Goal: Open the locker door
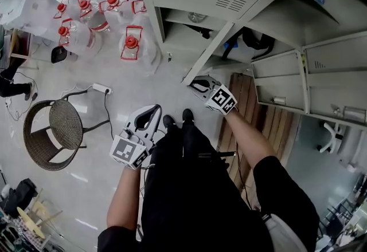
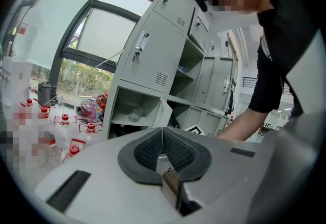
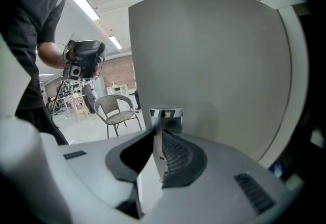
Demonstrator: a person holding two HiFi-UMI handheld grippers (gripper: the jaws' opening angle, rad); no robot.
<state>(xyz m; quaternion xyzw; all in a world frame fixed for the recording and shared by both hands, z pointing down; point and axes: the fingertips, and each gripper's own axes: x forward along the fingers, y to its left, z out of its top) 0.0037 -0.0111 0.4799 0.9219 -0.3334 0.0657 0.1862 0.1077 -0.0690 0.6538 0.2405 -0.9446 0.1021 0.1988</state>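
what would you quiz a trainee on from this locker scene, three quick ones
1. True or false: the left gripper is clamped on the door handle.
2. Multiple choice: what is the right gripper shut on? A) a water jug. B) the edge of the locker door. C) the wicker chair.
3. Fill in the blank: in the head view, the locker door that the right gripper holds stands ___ (open or shut).

Key: 1 false, its jaws are together on nothing. 2 B. 3 open.
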